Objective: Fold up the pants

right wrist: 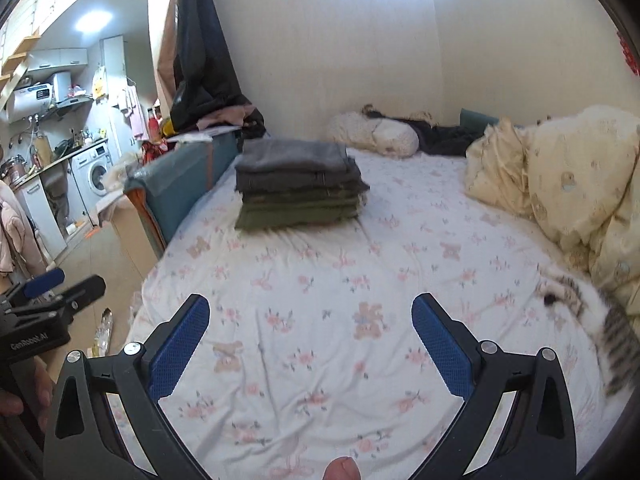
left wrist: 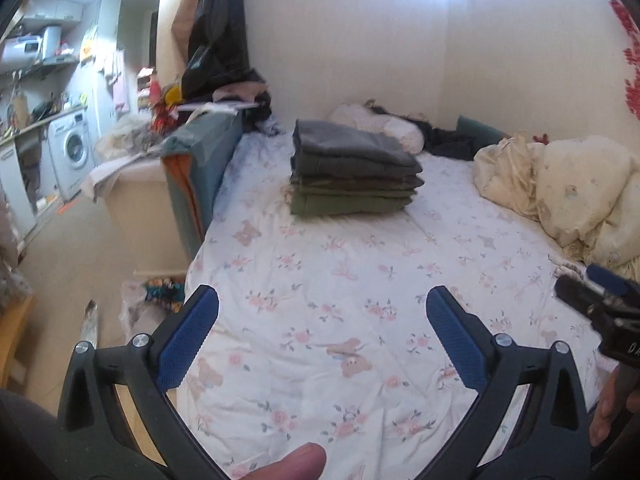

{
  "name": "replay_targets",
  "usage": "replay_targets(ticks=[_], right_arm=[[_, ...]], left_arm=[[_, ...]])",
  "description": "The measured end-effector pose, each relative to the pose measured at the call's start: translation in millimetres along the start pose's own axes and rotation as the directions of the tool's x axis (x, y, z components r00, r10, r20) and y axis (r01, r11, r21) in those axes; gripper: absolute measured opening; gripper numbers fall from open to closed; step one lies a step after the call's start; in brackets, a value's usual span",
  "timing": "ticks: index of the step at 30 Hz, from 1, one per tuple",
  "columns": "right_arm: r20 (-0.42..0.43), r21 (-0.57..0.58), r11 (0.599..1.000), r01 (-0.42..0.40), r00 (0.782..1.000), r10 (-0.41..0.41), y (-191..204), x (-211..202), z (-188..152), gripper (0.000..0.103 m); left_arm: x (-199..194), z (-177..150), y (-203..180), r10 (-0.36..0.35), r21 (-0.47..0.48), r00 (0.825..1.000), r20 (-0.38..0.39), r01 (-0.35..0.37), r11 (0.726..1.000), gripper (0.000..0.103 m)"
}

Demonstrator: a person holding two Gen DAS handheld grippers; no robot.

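A stack of folded pants [left wrist: 352, 172], grey on top and olive green below, lies on the floral bed sheet [left wrist: 320, 280] toward the far left of the bed. It also shows in the right wrist view [right wrist: 298, 184]. My left gripper [left wrist: 322, 308] is open and empty above the near part of the sheet. My right gripper [right wrist: 310, 312] is open and empty, also above the near sheet. The right gripper shows at the right edge of the left wrist view [left wrist: 600, 296]. The left gripper shows at the left edge of the right wrist view [right wrist: 52, 292].
A crumpled cream duvet [left wrist: 560, 192] fills the right side of the bed. A pillow [left wrist: 380, 124] and dark clothes [left wrist: 452, 140] lie by the far wall. A striped cat [right wrist: 592, 316] is at the right. A teal headboard [left wrist: 200, 168] and the floor are at the left.
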State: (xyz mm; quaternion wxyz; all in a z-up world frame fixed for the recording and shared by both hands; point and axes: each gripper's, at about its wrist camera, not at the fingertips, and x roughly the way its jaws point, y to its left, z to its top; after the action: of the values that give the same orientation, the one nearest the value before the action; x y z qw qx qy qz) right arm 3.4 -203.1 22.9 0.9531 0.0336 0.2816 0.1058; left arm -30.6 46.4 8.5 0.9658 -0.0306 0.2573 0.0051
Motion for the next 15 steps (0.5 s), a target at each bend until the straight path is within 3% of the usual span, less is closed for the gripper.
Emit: replay_targets(ticks=[2, 7, 15], right_arm=[[0.003, 0.009, 1.0, 0.015, 1.0, -0.015, 0, 3, -11, 0.103], [-0.027, 0.07, 0.997, 0.022, 0.999, -0.02, -5, 19, -12, 0.103], [-0.038, 0.055, 0.997, 0.054, 0.998, -0.052, -8, 25, -15, 0.103]], left_arm=[[2, -2, -4, 0.014, 0.014, 1.0, 0.016, -0.014, 1.0, 0.102], [17, -7, -15, -0.019, 0.022, 0.998, -0.052, 0.02, 1.0, 0.102], [17, -5, -19, -0.009, 0.02, 0.999, -0.037, 0.01, 1.0, 0.102]])
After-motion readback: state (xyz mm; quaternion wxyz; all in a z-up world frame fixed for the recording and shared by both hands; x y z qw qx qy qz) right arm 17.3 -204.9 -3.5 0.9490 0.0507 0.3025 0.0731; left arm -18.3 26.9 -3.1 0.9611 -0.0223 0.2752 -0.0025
